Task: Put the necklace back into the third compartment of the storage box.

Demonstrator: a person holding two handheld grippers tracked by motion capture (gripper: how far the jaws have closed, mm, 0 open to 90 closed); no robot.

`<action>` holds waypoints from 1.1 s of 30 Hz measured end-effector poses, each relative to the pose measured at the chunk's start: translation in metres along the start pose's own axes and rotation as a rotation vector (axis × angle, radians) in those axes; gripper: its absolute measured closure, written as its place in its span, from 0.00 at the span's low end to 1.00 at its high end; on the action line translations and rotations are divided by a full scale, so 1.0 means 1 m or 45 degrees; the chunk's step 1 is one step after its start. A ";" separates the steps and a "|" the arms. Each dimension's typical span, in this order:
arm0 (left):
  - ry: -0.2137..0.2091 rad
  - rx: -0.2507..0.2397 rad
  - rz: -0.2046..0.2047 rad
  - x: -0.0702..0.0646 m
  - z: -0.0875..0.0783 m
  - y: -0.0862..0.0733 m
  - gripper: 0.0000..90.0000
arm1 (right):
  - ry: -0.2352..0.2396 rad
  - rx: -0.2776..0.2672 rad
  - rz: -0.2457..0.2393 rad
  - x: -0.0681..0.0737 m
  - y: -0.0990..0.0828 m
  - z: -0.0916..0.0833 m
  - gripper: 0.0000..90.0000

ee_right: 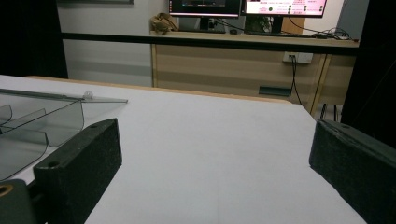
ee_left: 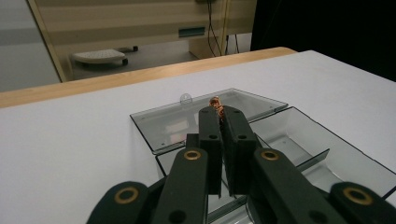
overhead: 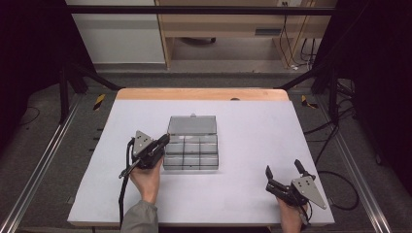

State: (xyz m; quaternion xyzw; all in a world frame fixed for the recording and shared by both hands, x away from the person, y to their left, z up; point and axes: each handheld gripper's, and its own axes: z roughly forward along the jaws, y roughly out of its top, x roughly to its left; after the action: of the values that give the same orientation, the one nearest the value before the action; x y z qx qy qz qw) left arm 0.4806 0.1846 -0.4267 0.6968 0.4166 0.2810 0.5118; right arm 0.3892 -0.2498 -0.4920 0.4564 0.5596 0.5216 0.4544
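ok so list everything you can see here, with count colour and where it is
compartment box: one, clear smoky plastic, mid table, its lid folded open flat behind it
small coiled piece: one, copper coloured, pinched at the left gripper's tips above the box
table: one, white top with a wooden far edge
cabinet: one, light wood, on the floor beyond the table
monitors: two, lit, on a counter at the back in the right gripper view
left gripper: one, black, jaws shut on the small coiled piece, at the box's left edge
right gripper: one, black, jaws wide open, near right of the table
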 end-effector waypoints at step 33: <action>-0.043 0.399 0.004 0.001 0.044 -0.010 0.96 | 0.000 0.006 0.002 0.000 0.000 0.000 0.03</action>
State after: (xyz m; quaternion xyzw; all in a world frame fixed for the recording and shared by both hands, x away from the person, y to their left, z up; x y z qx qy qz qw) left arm 0.5138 0.1655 -0.4504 0.7734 0.4455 0.2014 0.4034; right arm 0.3898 -0.2499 -0.4918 0.4578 0.5604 0.5206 0.4531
